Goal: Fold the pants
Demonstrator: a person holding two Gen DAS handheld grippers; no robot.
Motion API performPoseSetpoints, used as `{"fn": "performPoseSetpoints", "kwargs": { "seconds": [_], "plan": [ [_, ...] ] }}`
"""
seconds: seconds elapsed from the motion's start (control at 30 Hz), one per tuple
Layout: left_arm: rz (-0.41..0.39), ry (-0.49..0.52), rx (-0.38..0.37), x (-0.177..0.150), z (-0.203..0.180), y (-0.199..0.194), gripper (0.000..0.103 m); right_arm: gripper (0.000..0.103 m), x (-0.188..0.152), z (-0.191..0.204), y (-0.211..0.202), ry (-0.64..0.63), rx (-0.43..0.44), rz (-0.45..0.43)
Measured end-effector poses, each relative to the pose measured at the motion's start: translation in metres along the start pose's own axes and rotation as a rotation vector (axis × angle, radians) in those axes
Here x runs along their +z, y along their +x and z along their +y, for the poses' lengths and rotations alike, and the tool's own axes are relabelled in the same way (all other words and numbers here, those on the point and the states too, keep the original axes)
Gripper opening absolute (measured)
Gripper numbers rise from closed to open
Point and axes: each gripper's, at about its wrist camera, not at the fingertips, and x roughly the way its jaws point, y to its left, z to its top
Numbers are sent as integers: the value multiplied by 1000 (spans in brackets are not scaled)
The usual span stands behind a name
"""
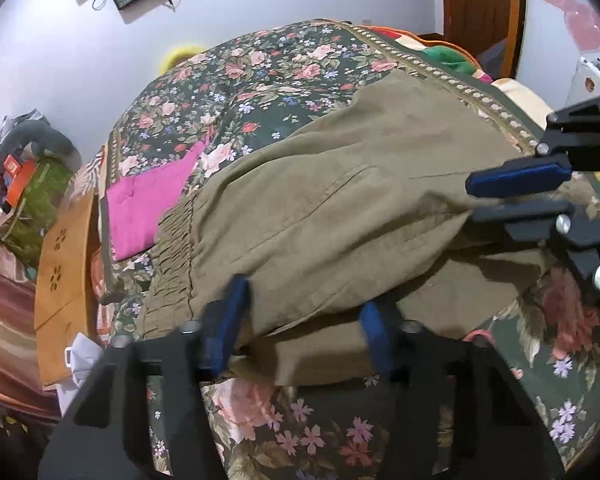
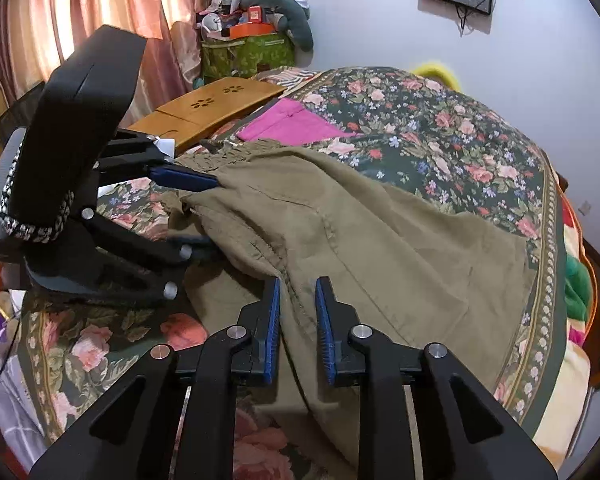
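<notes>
A home bedroom; a bed (image 2: 440, 128) under a dark floral bedspread fills most of both views; pink-striped curtains (image 2: 80, 4) hang at one side; a wooden lap desk (image 2: 208, 108) with flower cut-outs sits at the bed's edge; a green bag (image 2: 248, 56) piled with clutter stands against the pale wall; a wooden door (image 1: 480, 8) shows behind.

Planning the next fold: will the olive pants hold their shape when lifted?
Probably not. The pants drape and wrinkle over the bedspread, so they look floppy. The gathered waistband may bunch. The thin cloth seems light.
</notes>
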Motion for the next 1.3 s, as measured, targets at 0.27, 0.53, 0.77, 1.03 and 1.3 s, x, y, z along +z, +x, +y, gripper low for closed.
{"fn": "performPoseSetpoints", "kwargs": {
  "seconds": [0.27, 0.53, 0.77, 1.03, 1.3],
  "plan": [
    [-49, -38, -14, 7, 8, -21, 23, 35, -9, 16, -10, -48, -21, -36],
    [-61, -68, -63, 9, 6, -32, 12, 29, -11, 22, -8, -79, -68, -32],
    [-54, -73, -70, -4, 0, -38, 12, 7, -14, 27, -13, -111, -86, -31],
    [-44, -78, -87, -26, -7, -38, 16, 8, -23, 32, -15, -86, -49, -3],
    [-35, -194, -103, -46, 14, -49, 46, 25, -35, 26, -29, -7, -63, -26]
  ]
}}
